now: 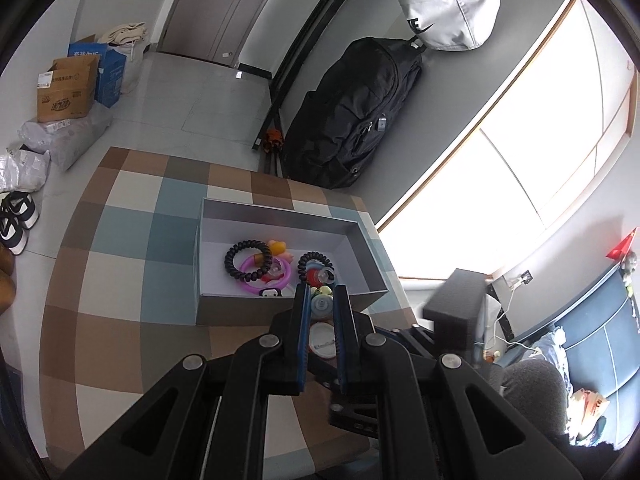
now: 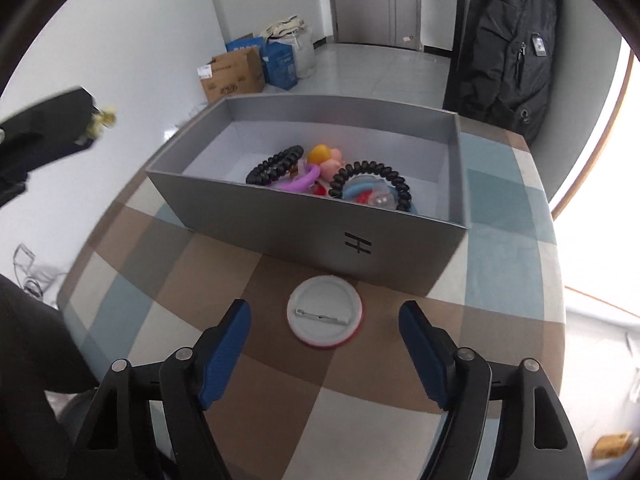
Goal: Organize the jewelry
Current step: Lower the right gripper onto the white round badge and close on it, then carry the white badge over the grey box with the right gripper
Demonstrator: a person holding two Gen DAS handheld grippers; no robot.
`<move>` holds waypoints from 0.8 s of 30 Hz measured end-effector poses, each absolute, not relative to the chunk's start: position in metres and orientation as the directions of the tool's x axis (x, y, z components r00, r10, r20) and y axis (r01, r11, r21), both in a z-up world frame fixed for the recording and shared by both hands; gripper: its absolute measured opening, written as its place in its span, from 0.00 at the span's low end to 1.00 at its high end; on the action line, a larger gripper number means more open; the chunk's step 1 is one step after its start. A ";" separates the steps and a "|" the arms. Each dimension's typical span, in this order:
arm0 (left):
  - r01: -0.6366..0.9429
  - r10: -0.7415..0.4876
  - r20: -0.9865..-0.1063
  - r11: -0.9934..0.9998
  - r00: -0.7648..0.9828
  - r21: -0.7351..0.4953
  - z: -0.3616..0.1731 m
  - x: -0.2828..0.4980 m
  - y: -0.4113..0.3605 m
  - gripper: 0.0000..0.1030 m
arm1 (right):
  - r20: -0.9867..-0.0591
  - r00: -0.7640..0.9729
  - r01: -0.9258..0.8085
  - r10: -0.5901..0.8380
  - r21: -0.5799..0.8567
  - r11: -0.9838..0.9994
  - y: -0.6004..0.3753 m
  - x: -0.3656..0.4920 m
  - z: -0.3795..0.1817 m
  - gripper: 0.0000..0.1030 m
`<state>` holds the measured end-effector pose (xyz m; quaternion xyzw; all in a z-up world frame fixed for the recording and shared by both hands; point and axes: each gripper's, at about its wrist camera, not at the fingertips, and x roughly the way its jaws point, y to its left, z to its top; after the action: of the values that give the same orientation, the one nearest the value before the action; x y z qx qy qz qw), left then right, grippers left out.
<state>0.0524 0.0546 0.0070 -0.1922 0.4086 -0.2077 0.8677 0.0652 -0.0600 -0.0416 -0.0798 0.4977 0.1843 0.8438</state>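
Observation:
A grey open box (image 2: 312, 224) stands on the checked table and holds black spiral hair ties (image 2: 276, 168), a purple ring (image 2: 300, 182) and other small trinkets. A white round pin badge (image 2: 325, 311) lies face down on the table in front of the box, between the wide-open fingers of my right gripper (image 2: 325, 316). My left gripper (image 1: 322, 300) is high above the box's near wall (image 1: 240, 308), its jaws close together on a small yellow-green trinket (image 1: 323, 291). In the right wrist view the left gripper (image 2: 48, 132) shows at the far left with that yellowish trinket (image 2: 102, 120) at its tip.
The checked tablecloth (image 2: 160, 280) covers the table; its edges fall off left and right. A black backpack (image 1: 352, 112) leans on the wall behind the table. Cardboard and blue boxes (image 2: 240, 72) stand on the floor by the door. Shoes (image 1: 16, 216) lie on the floor at left.

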 end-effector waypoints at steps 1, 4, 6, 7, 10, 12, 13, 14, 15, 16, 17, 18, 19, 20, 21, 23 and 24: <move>0.204 -0.517 -0.629 0.840 0.581 -0.502 0.007 0.051 0.056 0.07 | -0.866 0.448 -0.391 0.222 0.034 0.920 -0.058 0.064 -0.041 0.71; 0.203 -0.513 -0.629 0.843 0.584 -0.498 0.007 0.049 0.059 0.06 | -0.865 0.458 -0.397 0.206 0.008 0.918 -0.052 0.065 -0.042 0.64; 0.196 -0.513 -0.630 0.841 0.583 -0.504 0.006 0.049 0.063 0.06 | -0.862 0.471 -0.390 0.187 -0.013 0.921 -0.051 0.066 -0.041 0.46; 0.192 -0.511 -0.631 0.842 0.584 -0.504 0.006 0.049 0.064 0.06 | -0.861 0.477 -0.384 0.177 -0.023 0.923 -0.052 0.066 -0.041 0.41; 0.186 -0.509 -0.630 0.842 0.587 -0.507 0.006 0.049 0.068 0.06 | -0.861 0.476 -0.380 0.181 -0.015 0.925 -0.053 0.067 -0.040 0.41; 0.187 -0.510 -0.626 0.841 0.590 -0.508 0.007 0.049 0.069 0.06 | -0.859 0.478 -0.383 0.183 -0.016 0.924 -0.053 0.066 -0.039 0.41; 0.189 -0.511 -0.624 0.840 0.591 -0.509 0.007 0.048 0.069 0.06 | -0.859 0.478 -0.383 0.185 -0.014 0.924 -0.052 0.066 -0.039 0.41; 0.191 -0.511 -0.622 0.840 0.593 -0.509 0.008 0.048 0.069 0.06 | -0.855 0.484 -0.383 0.189 -0.012 0.924 -0.053 0.065 -0.037 0.40; 0.193 -0.512 -0.621 0.840 0.594 -0.507 0.008 0.047 0.068 0.06 | -0.850 0.490 -0.384 0.196 -0.008 0.923 -0.053 0.065 -0.035 0.40; 0.196 -0.513 -0.620 0.840 0.594 -0.507 0.008 0.047 0.068 0.06 | -0.845 0.495 -0.386 0.203 -0.004 0.923 -0.053 0.065 -0.032 0.40; 0.197 -0.513 -0.619 0.840 0.594 -0.506 0.008 0.047 0.068 0.06 | -0.839 0.501 -0.388 0.213 0.002 0.922 -0.053 0.064 -0.029 0.40; 0.198 -0.512 -0.619 0.840 0.595 -0.505 0.009 0.046 0.068 0.06 | -0.834 0.504 -0.391 0.226 0.013 0.921 -0.053 0.062 -0.026 0.40; 0.198 -0.511 -0.620 0.841 0.595 -0.503 0.008 0.046 0.067 0.06 | -0.829 0.504 -0.394 0.240 0.027 0.919 -0.054 0.062 -0.023 0.40; 0.196 -0.510 -0.621 0.842 0.596 -0.503 0.008 0.046 0.068 0.06 | -0.822 0.505 -0.401 0.263 0.047 0.915 -0.054 0.060 -0.019 0.40; 0.195 -0.509 -0.621 0.842 0.596 -0.502 0.008 0.046 0.068 0.06 | -0.814 0.508 -0.406 0.281 0.062 0.912 -0.053 0.058 -0.015 0.40; 0.192 -0.506 -0.623 0.843 0.597 -0.502 0.008 0.046 0.068 0.06 | -0.796 0.512 -0.422 0.323 0.094 0.902 -0.053 0.056 -0.007 0.40; 0.190 -0.506 -0.622 0.843 0.598 -0.503 0.007 0.046 0.069 0.06 | -0.789 0.516 -0.428 0.333 0.100 0.898 -0.053 0.055 -0.004 0.40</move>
<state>0.0464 0.0687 0.0074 -0.1965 0.4018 -0.1995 0.8719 0.0555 -0.0525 -0.0041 -0.0536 0.4407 0.2190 0.8689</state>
